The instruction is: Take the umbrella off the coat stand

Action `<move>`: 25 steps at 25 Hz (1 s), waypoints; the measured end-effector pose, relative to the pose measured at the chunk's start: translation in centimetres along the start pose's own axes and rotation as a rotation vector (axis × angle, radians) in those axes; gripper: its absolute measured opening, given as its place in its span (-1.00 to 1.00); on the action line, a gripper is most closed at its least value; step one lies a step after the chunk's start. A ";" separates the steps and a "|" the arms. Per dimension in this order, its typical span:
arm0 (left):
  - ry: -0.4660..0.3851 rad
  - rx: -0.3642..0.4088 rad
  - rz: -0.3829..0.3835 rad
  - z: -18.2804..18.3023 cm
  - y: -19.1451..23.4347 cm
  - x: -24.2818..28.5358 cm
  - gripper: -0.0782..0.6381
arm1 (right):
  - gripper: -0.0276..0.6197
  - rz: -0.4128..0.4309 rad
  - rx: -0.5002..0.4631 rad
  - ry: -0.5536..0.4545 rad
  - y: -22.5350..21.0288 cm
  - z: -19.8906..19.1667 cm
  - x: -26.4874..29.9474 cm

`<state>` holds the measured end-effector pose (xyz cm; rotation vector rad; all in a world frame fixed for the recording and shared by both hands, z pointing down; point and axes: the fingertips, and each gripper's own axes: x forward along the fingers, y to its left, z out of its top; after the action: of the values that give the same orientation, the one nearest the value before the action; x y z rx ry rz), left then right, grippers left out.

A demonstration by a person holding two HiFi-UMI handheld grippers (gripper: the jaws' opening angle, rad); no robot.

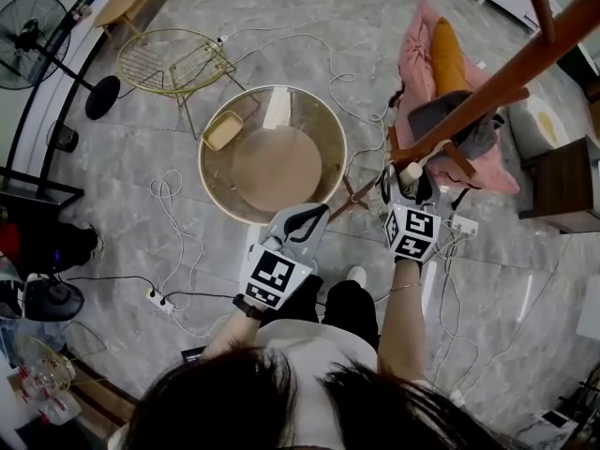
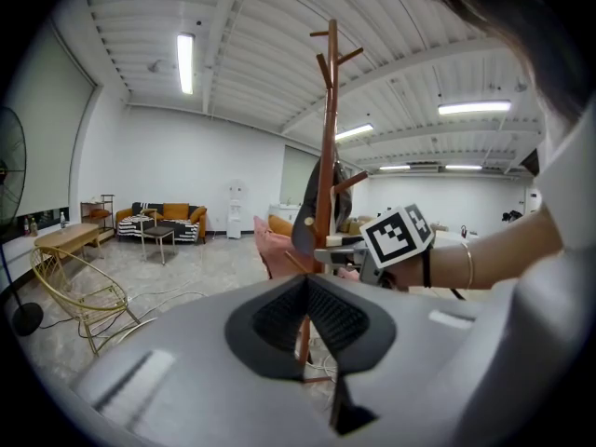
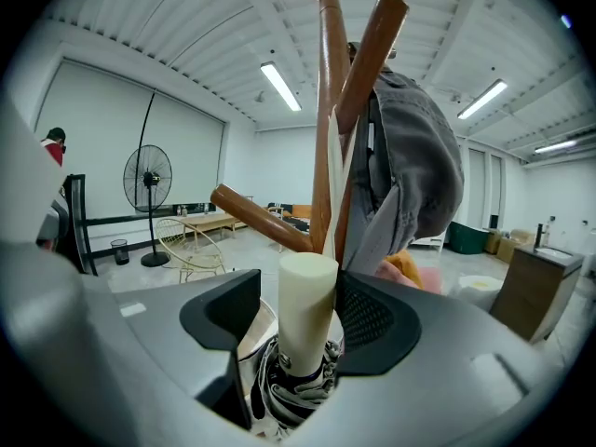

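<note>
The umbrella (image 3: 296,380) hangs against the stand (image 3: 328,138). Its cream handle (image 3: 307,310) points up and its folded canopy hangs below. A pale strap (image 3: 337,175) runs from the handle up to where a peg meets the pole, so the stand carries its weight. A grey cap (image 3: 419,175) hangs on the same side, just above the handle.

The right gripper (image 3: 303,287) is pushed in at the stand with the handle standing between its jaws. That is a sensible place to take hold, since the handle is rigid while the canopy would give. The jaws are partly apart, a little wider than the handle. One pad (image 3: 372,317) lies against the handle, and a sliver of gap shows beside the other finger (image 3: 228,319). I judge the grip is not yet clamped. Once it is, the strap will likely need lifting up and over the peg rather than a straight pull.

The left gripper (image 2: 312,282) is held back from the stand, level with the right one and aimed at the pole. Its jaws are closed tip to tip with nothing between them. It seems to be kept clear, ready to steady the stand if the strap catches.
</note>
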<state>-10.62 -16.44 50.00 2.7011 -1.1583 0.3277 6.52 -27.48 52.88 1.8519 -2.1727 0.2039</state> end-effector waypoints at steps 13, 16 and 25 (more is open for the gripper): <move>-0.004 -0.004 -0.026 -0.1 -1.5 -0.1 -0.62 | -0.42 -0.031 0.040 0.017 -0.7 -0.5 -0.2; -0.005 -0.003 -0.022 -0.1 -1.5 -0.1 -0.62 | -0.42 -0.042 0.039 0.026 -0.7 -0.6 -0.1; -0.006 -0.003 0.000 0.0 -0.8 -0.7 -0.62 | -0.42 -0.040 0.061 0.002 -0.4 -0.5 -0.6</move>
<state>-10.50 -15.42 49.75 2.7018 -1.1591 0.3184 7.04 -26.87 53.16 1.9256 -2.1487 0.2666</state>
